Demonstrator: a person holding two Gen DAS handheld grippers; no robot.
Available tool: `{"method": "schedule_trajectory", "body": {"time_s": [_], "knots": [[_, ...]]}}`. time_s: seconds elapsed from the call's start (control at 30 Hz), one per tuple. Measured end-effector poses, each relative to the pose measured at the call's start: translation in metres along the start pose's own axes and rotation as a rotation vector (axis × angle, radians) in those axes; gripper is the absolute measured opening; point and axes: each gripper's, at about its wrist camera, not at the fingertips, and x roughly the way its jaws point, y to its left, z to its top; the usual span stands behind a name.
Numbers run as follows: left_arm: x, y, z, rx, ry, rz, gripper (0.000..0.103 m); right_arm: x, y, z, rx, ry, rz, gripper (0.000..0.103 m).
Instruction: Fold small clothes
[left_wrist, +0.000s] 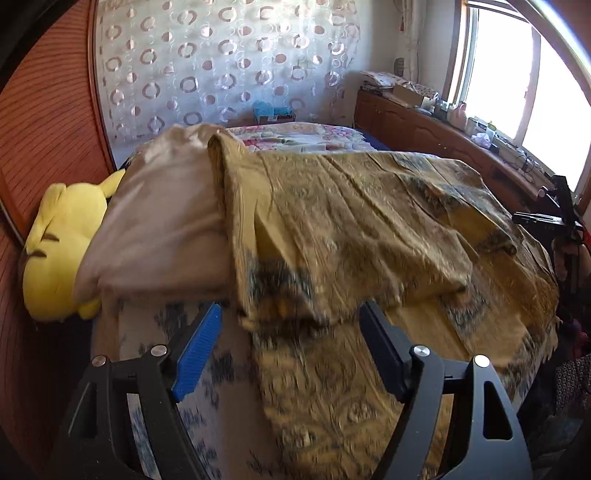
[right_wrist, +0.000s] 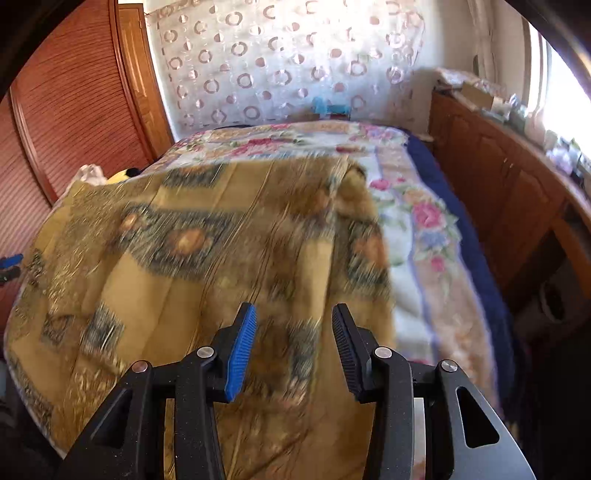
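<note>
Through the left wrist camera we see the left tongs (left_wrist: 290, 341) spread wide, holding nothing. A blue ribbed pad (left_wrist: 197, 354) lines one finger. Just beyond their tips lies the folded edge of a mustard-yellow patterned cloth (left_wrist: 354, 225), its bunched corner sitting between the two open fingers, though motion blur keeps us from telling whether it touches them. The cloth is doubled over on the bed (left_wrist: 299, 134), creased, with dark grey ornamental bands. Beside it, further left, rests a beige pillow (left_wrist: 166, 221), and past that a yellow plush toy (left_wrist: 59, 251) against the wooden wardrobe (left_wrist: 40, 140).

Through the right wrist camera we see the right tongs (right_wrist: 293, 347) also parted, less widely, gripping nothing. The same cloth (right_wrist: 192, 236) lies directly under and ahead of them, blurred, spread across the near part of the bed. To its right the floral blanket (right_wrist: 424, 236) shows uncovered.
</note>
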Motion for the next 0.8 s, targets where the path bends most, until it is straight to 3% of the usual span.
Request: {"method": "schedule_trajectory", "body": {"time_s": [0.17,0.37,0.5,0.57,0.7,0.73,0.77,0.8], "knots": [[-0.013,-0.006,-0.032,-0.001,0.043,0.005,0.078,0.012,0.001,-0.011,0.01,0.004,-0.012,0.045],[-0.044,-0.009,-0.067,-0.048,0.016,-0.041,0.077,0.009,0.011,-0.01,-0.031,-0.005,-0.064,0.048],[-0.047,-0.009,-0.08,-0.064,0.026,-0.055,0.066,0.016,0.019,-0.013,-0.061,0.0,-0.079,0.052],[-0.039,-0.01,-0.086,-0.076,0.047,-0.056,0.055,0.015,0.017,-0.013,-0.054,-0.003,-0.071,0.052],[-0.03,-0.016,-0.088,-0.08,0.044,-0.058,0.055,0.02,0.02,-0.014,-0.056,-0.004,-0.073,0.053],[-0.028,-0.018,-0.086,-0.082,0.041,-0.072,0.041,0.022,0.02,-0.015,-0.057,-0.004,-0.074,0.053],[-0.027,-0.021,-0.085,-0.083,0.047,-0.1,0.014,0.022,0.02,-0.015,-0.057,-0.004,-0.073,0.053],[-0.026,-0.024,-0.085,-0.075,0.057,-0.12,0.011,0.022,0.02,-0.015,-0.056,-0.004,-0.072,0.053]]}}
